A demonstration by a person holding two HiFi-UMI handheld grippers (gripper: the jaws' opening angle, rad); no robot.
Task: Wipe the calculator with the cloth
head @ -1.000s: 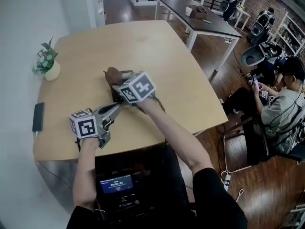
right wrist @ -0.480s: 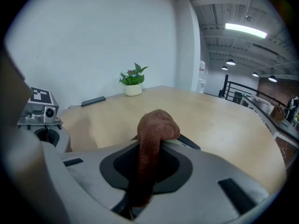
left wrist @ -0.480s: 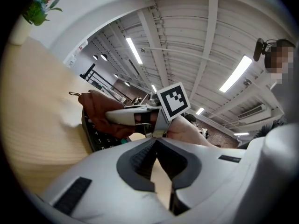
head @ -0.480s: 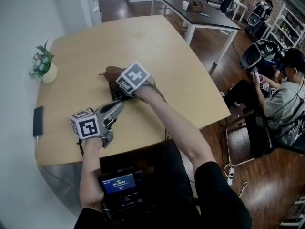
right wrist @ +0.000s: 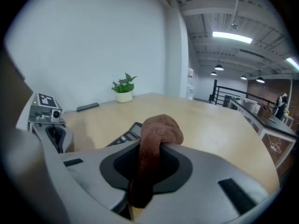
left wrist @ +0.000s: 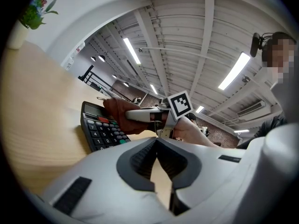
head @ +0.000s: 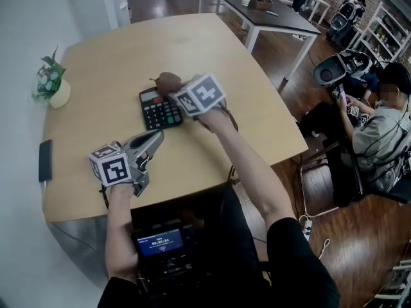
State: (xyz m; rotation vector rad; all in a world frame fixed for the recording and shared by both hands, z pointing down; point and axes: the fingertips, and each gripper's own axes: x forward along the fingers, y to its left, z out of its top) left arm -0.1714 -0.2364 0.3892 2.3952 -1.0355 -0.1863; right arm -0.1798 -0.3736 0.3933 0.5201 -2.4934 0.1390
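A black calculator (head: 158,110) lies flat on the round wooden table (head: 212,50). My right gripper (head: 177,90) is shut on a bunched brown cloth (head: 168,81), which sits at the calculator's far right corner. In the right gripper view the cloth (right wrist: 159,130) hangs pinched between the jaws of the right gripper (right wrist: 148,155), with the calculator (right wrist: 124,136) just beyond. My left gripper (head: 153,141) is shut and holds nothing, hovering near the front of the table and pointing at the calculator (left wrist: 99,130). From there the cloth (left wrist: 120,116) and the right gripper (left wrist: 145,115) show.
A small potted plant (head: 50,85) stands at the table's left edge, and a dark phone (head: 45,160) lies nearer the front left. A person (head: 379,133) sits on a chair to the right. A long dark table (head: 270,18) stands behind.
My right gripper has carried the cloth off to the right and far end of the calculator, uncovering its keys. The left gripper has stayed put.
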